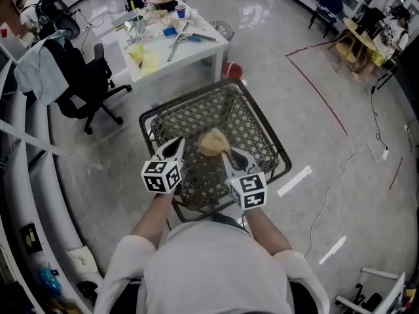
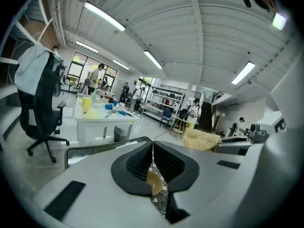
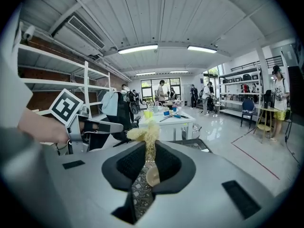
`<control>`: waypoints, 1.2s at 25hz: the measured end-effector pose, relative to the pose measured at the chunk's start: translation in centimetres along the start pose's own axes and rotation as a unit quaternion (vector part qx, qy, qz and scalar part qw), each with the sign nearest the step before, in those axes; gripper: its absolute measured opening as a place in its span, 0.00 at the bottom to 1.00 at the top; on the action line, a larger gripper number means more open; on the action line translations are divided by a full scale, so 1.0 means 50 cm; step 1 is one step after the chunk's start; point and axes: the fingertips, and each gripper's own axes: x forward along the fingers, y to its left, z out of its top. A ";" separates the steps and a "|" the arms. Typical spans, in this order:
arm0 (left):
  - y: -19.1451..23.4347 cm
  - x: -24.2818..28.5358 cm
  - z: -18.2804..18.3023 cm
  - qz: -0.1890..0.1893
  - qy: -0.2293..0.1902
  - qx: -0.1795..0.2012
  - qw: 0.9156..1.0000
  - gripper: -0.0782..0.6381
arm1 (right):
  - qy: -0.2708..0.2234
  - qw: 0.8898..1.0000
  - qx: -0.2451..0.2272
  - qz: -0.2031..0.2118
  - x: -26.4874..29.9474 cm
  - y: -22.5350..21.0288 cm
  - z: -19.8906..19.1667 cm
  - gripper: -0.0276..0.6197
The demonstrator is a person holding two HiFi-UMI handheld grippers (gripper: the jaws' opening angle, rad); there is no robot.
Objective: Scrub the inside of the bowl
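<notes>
1. right gripper is clamped on a pale fibrous scrubber that sticks out past its jaw tips; left gripper has its jaws together on nothing.
2. bowl: only a small tan round shape low in the slit under the jaws, against mesh; i take it for the bowl, not surely.
3. it seems to lie in the wire basket under both grippers.
4. judged step: scrubber held, scrubbing not begun; next calls for lowering it into the bowl, left steadying the rim.
</notes>
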 end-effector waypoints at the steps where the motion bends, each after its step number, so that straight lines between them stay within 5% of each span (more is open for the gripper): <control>1: -0.002 -0.011 0.002 -0.002 -0.002 0.001 1.000 0.16 | -0.001 1.000 0.001 0.000 -0.003 0.004 -0.001 0.15; 17: -0.049 -0.156 0.003 -0.038 -0.013 0.047 0.998 0.16 | 0.004 1.000 0.010 -0.013 -0.041 0.078 -0.032 0.15; 30: -0.060 -0.195 -0.009 -0.049 -0.015 0.032 0.998 0.16 | 0.011 0.999 0.021 -0.040 -0.065 0.077 -0.058 0.15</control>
